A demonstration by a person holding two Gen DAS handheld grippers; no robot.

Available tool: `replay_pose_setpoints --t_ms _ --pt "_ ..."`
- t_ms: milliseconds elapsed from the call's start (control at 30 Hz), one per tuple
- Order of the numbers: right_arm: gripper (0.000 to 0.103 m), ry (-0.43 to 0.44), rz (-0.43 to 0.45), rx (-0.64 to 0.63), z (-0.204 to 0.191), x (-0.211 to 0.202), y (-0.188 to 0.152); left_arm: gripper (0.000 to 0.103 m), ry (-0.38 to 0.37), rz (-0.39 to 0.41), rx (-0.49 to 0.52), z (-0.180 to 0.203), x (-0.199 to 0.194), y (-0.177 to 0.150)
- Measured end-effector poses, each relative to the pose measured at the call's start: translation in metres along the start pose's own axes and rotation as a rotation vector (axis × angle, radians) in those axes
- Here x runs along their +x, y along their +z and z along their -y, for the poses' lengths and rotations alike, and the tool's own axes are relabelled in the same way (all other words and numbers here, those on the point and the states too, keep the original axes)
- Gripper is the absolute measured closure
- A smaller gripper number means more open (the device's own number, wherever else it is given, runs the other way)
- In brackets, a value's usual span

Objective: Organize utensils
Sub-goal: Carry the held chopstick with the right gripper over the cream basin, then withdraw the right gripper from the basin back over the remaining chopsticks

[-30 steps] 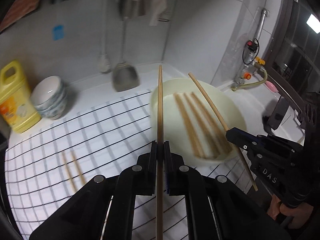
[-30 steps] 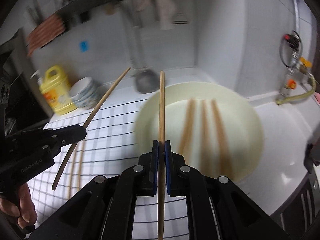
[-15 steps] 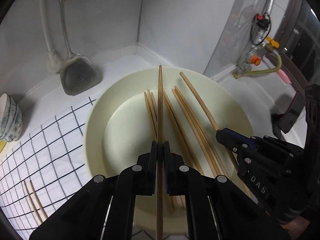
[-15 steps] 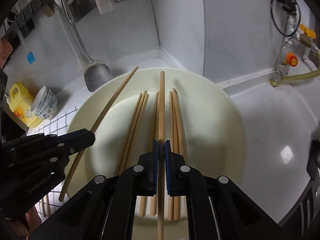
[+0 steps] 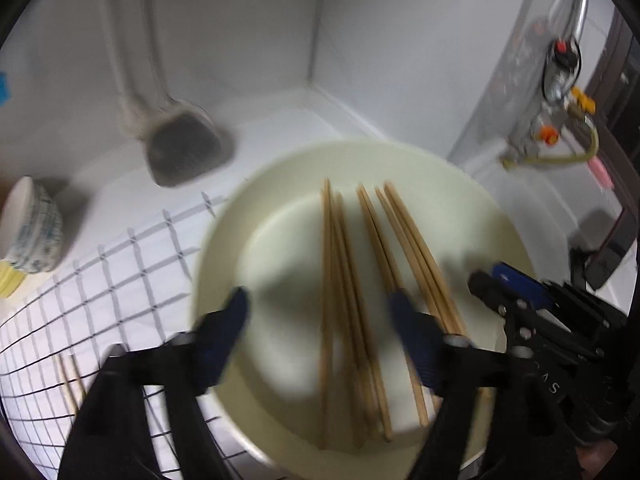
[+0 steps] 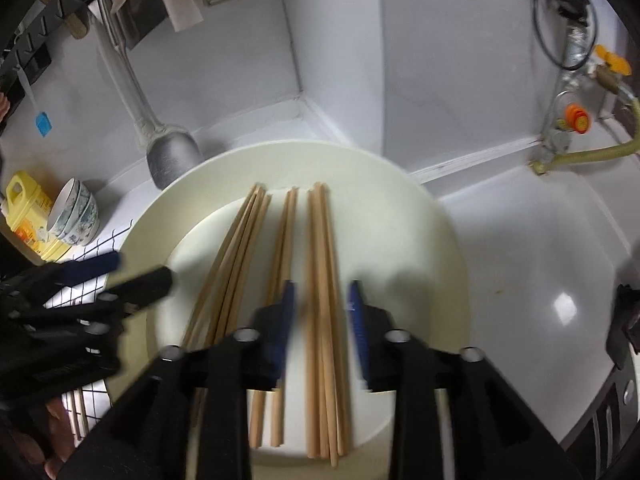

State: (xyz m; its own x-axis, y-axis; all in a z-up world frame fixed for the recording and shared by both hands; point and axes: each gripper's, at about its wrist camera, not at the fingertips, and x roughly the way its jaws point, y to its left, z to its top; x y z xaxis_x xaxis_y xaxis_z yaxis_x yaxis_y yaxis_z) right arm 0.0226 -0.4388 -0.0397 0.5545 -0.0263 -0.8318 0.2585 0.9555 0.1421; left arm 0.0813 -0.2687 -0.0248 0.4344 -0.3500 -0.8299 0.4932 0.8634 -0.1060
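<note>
Wooden chopsticks (image 6: 320, 280) lying in three loose bundles, roughly parallel, inside a cream plate (image 6: 432, 240) on the white counter (image 6: 540, 248). Two more chopsticks (image 5: 72, 384) left on the checked mat (image 5: 120, 264), partly cut off. Stacked bowls (image 6: 76, 212) and yellow jug (image 6: 24, 216) far left. Left view blurred. Left gripper (image 5: 320, 320) spread wide, empty, above the plate; right gripper (image 6: 320, 312) parted, straddling the right bundle.
</note>
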Motion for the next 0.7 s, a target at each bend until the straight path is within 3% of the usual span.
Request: replay_pose_setpoints --t_ms 300,400,700 --pt "0.064 -0.005 0.033 -0.031 -0.014 -0.033 -0.018 0.013 0.056 0.073 -0.036 -0.023 -0.049 -0.008" --pt "0.058 0.009 0.039 -0.042 -0.028 -0.043 -0.027 0.012 0.078 0.096 -0.039 -0.032 -0.067 -0.017" --pt "0.054 0.041 0.045 -0.068 -0.077 -0.066 -0.051 0.009 0.111 0.143 -0.056 -0.064 -0.109 -0.046"
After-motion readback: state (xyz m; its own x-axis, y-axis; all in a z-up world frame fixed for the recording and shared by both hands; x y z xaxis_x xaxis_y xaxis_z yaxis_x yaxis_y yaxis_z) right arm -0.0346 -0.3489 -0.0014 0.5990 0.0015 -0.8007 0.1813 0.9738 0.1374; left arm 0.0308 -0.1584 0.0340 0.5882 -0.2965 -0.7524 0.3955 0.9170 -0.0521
